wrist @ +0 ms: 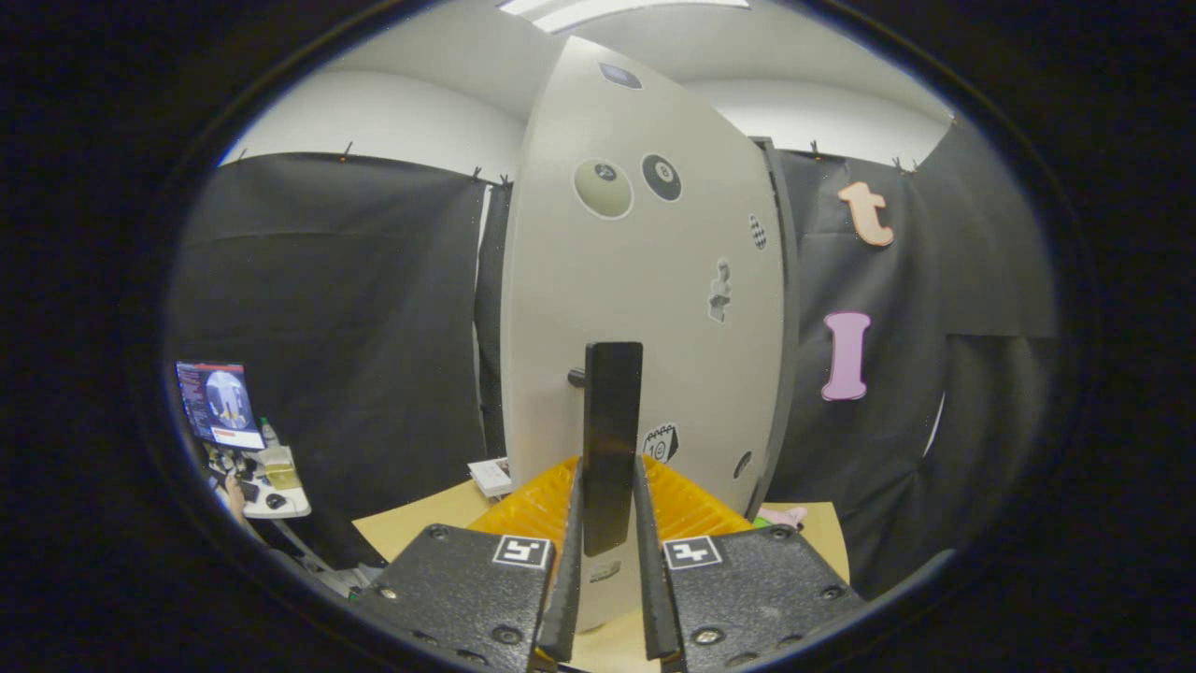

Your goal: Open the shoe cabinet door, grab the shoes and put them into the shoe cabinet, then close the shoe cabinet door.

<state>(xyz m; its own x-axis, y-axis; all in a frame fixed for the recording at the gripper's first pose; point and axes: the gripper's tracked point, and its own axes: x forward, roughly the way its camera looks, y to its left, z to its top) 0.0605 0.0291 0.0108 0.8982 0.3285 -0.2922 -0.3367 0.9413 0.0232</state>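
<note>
Gripper (609, 547) clamping the flat black bar handle (612, 439) of the door; both fingers (571, 551) pressing against its two sides, handle standing between them.

Handle's long axis running upright, in line with the fingers' reach and rising beyond the fingertips. Short dark stub (576, 378) joining the handle's upper part to the panel behind. Rigid, smooth, matte look; slim rectangular section, so likely a secure pinch across its thin faces.

Pale grey shoe cabinet door (645, 308) lying straight ahead, just behind the handle, tall and flat, its curve being the lens only. Smooth painted or laminate surface, carrying small stickers: two billiard-ball rounds near the top, a chequered oval, a small cut-out figure, a tag shape beside the handle. Darker cabinet edge (780, 308) showing along the door's right side, hinge side hard to tell.

Orange ribbed plastic piece (691, 509) sitting low, just ahead of the fingers at the door's foot; purpose unclear. Tan tabletop (420, 523) spreading beneath, a small white box (491, 477) near its left edge, something pink (785, 514) at its right edge.

Shoes not identified from here. Judging the step in hand as door work; open or closed cannot be told.

Far left, small desk with lit monitor (220, 404).
</note>
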